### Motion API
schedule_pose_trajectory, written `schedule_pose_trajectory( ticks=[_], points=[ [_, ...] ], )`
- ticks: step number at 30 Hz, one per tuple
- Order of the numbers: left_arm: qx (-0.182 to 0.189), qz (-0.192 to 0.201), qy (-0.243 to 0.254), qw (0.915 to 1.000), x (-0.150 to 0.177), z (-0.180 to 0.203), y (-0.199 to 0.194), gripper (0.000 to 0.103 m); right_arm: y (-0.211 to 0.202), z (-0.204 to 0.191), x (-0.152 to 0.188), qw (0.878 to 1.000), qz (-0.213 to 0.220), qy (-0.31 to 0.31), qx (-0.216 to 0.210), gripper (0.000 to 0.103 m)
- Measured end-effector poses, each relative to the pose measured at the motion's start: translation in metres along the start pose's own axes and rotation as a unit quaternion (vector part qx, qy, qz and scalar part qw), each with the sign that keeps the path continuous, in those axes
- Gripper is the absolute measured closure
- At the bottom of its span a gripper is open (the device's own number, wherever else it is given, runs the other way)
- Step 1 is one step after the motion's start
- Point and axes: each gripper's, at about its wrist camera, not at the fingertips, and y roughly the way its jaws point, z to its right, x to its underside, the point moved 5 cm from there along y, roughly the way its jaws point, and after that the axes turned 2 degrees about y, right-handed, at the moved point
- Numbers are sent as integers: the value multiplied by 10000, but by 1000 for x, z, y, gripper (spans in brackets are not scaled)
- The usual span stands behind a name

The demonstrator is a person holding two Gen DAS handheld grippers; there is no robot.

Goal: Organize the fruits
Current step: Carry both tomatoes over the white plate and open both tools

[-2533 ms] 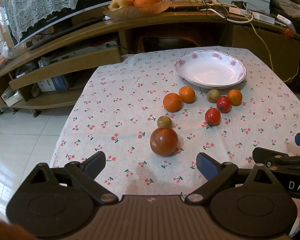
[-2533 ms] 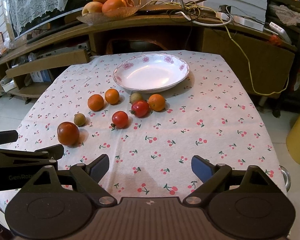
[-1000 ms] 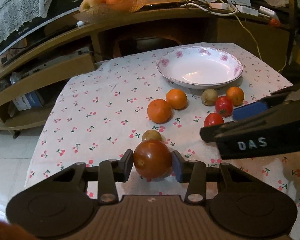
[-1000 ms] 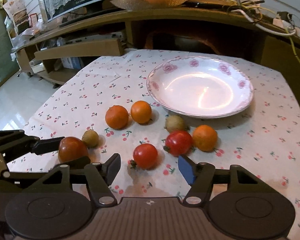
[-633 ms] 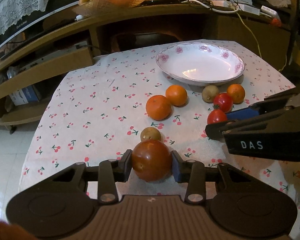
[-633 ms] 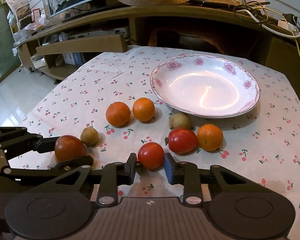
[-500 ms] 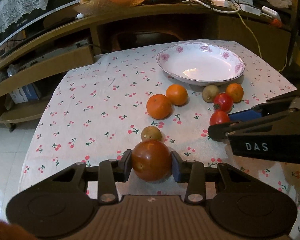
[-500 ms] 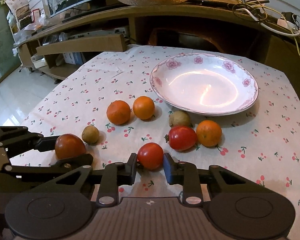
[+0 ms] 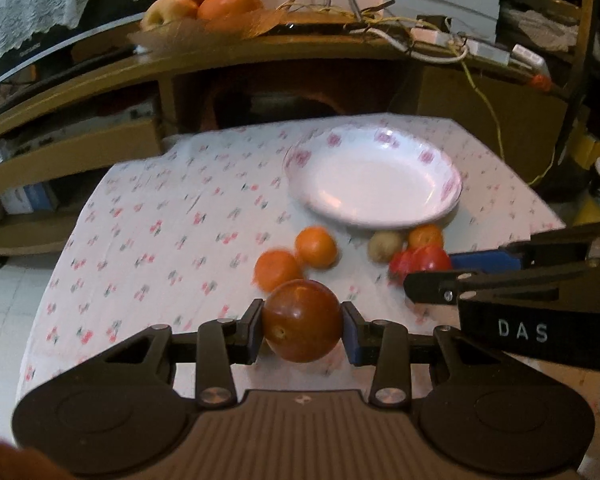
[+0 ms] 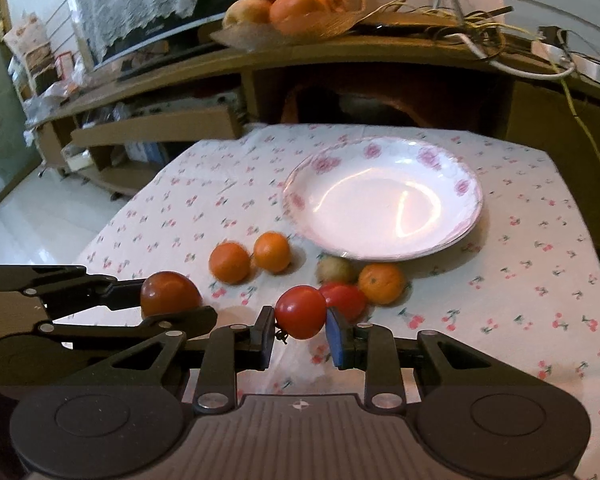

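My left gripper is shut on a large dark red-brown tomato, held a little above the cherry-print cloth. My right gripper is shut on a small red tomato, also just off the cloth. Beyond them lie two oranges, a brownish fruit, a third orange and another red tomato. The white flowered plate stands bare behind the fruits. The left gripper shows at the left of the right wrist view, and the right gripper at the right of the left wrist view.
A wooden shelf unit runs behind the table, with a dish of large fruit and loose cables on top. The table's left edge drops to a tiled floor. Bare cloth lies left of the fruits.
The right gripper has shut on the small red tomato. Both grippers have risen with their tomatoes and come nearer the plate.
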Motion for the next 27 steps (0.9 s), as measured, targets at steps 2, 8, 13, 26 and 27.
schedule_pose_trajectory(
  ticks=[2,8,13,26,27],
  points=[
    [53,45,18,10000,-12,2,3,59,-1,6,-8,9999,64,71,64,75],
    [125,180,163,9996,-52,8,23,59,5,28,-41,9992,275,142,233,75],
    [215,122,158,9996,-72,12,49,59,18,47,-57,9988,278,192,364,75],
    [242,-3,304,9992,-80,23,85,58,43,78,-59,9985,19,284,462,74],
    [225,-5,332,9992,-80,23,85,58,44,78,-59,9986,11,284,457,74]
  ],
)
